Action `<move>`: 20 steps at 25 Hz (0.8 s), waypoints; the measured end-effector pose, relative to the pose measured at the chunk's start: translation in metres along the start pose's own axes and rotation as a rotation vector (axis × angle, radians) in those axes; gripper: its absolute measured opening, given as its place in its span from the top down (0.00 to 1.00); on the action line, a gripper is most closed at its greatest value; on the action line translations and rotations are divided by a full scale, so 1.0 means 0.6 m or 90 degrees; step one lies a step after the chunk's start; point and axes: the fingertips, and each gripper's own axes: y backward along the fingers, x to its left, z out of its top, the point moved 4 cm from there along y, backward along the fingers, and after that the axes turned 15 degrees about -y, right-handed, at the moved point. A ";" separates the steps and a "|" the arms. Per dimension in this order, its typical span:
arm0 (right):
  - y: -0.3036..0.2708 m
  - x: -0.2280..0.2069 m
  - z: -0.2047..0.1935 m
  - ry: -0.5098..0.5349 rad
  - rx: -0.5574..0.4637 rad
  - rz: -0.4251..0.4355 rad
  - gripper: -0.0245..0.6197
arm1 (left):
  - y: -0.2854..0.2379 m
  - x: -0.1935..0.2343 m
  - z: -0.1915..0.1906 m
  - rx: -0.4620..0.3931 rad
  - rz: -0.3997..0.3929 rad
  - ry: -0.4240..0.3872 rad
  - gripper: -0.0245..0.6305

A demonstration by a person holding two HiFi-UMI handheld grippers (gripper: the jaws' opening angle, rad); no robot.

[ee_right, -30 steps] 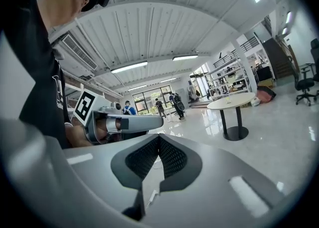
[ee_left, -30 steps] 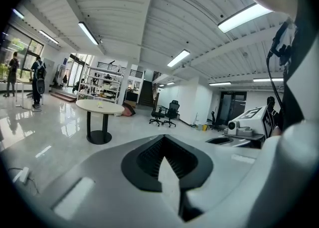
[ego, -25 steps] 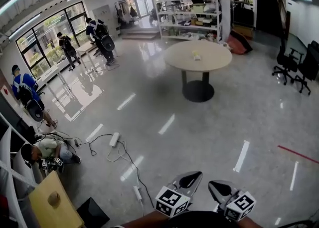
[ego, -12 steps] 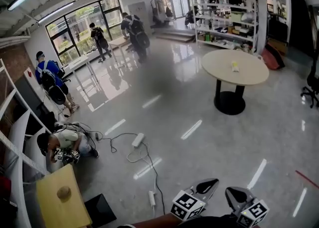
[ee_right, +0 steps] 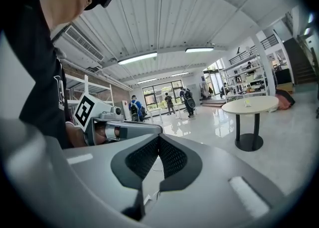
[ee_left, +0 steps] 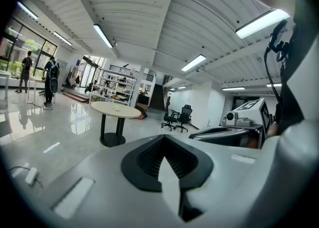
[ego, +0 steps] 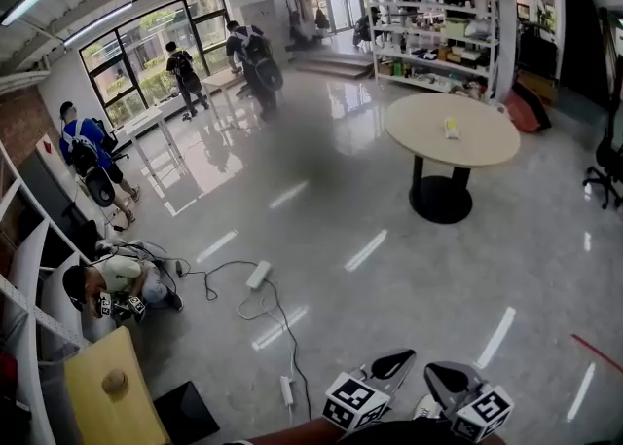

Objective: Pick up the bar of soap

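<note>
A small pale yellow bar of soap [ego: 451, 128] lies on a round beige table [ego: 453, 146] far across the room; the soap [ee_left: 115, 106] also shows tiny in the left gripper view and the soap [ee_right: 247, 102] in the right gripper view. My left gripper [ego: 397, 361] and right gripper [ego: 431, 371] hang side by side at the bottom of the head view, close to my body and far from the table. Both have their jaws closed together with nothing between them, as seen at the left gripper [ee_left: 160, 158] and right gripper [ee_right: 158, 142].
Polished grey floor lies between me and the table. Cables and a power strip [ego: 258, 274] trail on the floor to my left. A person [ego: 112, 282] crouches by a yellow wooden board [ego: 107, 399]. Shelving [ego: 438, 54] stands behind the table, an office chair [ego: 608, 161] at right.
The head view has swung left over the second, so the round table now sits further right in the frame. Both grippers stay low by my body, shut.
</note>
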 end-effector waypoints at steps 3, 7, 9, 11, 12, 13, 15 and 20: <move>0.000 -0.036 0.023 -0.009 -0.013 0.004 0.95 | -0.036 0.011 0.012 -0.001 0.004 -0.002 0.95; 0.022 -0.087 0.056 -0.009 -0.036 0.004 0.95 | -0.100 0.006 0.033 -0.003 0.000 -0.010 0.95; 0.037 -0.120 0.072 -0.008 -0.049 0.007 0.95 | -0.137 -0.002 0.047 -0.008 -0.003 -0.017 0.95; 0.049 -0.152 0.086 0.000 -0.058 0.013 0.95 | -0.173 -0.009 0.058 -0.014 -0.003 -0.021 0.95; 0.055 -0.165 0.094 0.007 -0.061 0.015 0.95 | -0.189 -0.011 0.062 -0.016 -0.001 -0.022 0.95; 0.061 -0.177 0.102 0.014 -0.064 0.017 0.95 | -0.204 -0.015 0.065 -0.016 0.001 -0.023 0.95; 0.078 -0.198 0.116 0.022 -0.065 0.017 0.95 | -0.230 -0.026 0.072 -0.014 0.006 -0.022 0.95; 0.125 -0.241 0.119 0.011 -0.066 0.026 0.95 | -0.287 -0.070 0.076 -0.013 0.007 -0.022 0.95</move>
